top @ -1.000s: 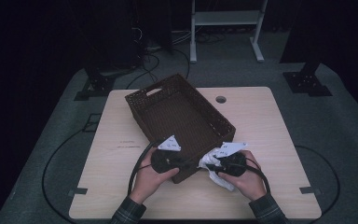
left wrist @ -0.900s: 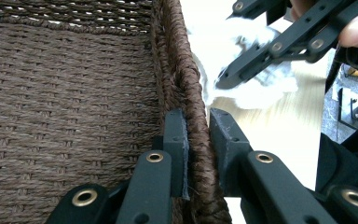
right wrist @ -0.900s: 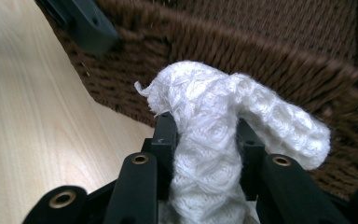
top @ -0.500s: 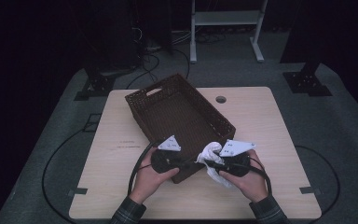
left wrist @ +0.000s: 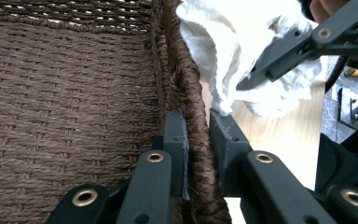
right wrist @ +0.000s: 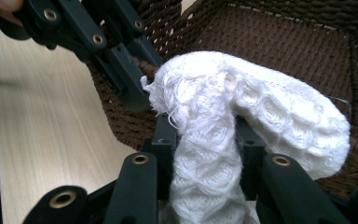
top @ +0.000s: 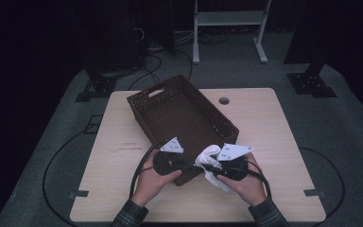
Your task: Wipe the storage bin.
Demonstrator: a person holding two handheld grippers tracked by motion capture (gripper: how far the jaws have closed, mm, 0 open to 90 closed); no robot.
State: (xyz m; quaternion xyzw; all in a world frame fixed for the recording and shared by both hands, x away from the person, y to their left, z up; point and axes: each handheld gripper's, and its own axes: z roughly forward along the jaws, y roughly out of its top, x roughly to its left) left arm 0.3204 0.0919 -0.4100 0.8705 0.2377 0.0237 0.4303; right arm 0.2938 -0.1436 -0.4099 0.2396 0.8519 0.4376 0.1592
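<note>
Left tool (top: 189,164) is sitting at lower centre of the high view, its jaws closing narrow on the near rim of the basket (top: 170,116). In the left tool view that tool (left wrist: 198,133) is pinching the woven rim, one pad lying inside the wall and the other outside, both pressing on the weave. The basket (left wrist: 65,107) is filling the left half of that frame.

Right tool (top: 210,165) is lying just right of the left one in the high view and is gripping a white cloth (top: 207,156). In the right tool view the right tool (right wrist: 205,135) is clamping a bunched fold of the cloth (right wrist: 242,107), which is bulging above the pads and drooping toward the right of the frame, at the basket's near corner. The basket (right wrist: 279,42) is occupying the upper right there, and the left tool (right wrist: 121,70) is showing at upper left, touching the basket's rim close beside the cloth.

The cloth (left wrist: 242,51) is appearing at upper right of the left tool view, just beyond the rim, with the right tool (left wrist: 261,70) biting into it.

The basket is resting slantwise on the desk (top: 274,123), running from frame centre toward the lower middle.
</note>
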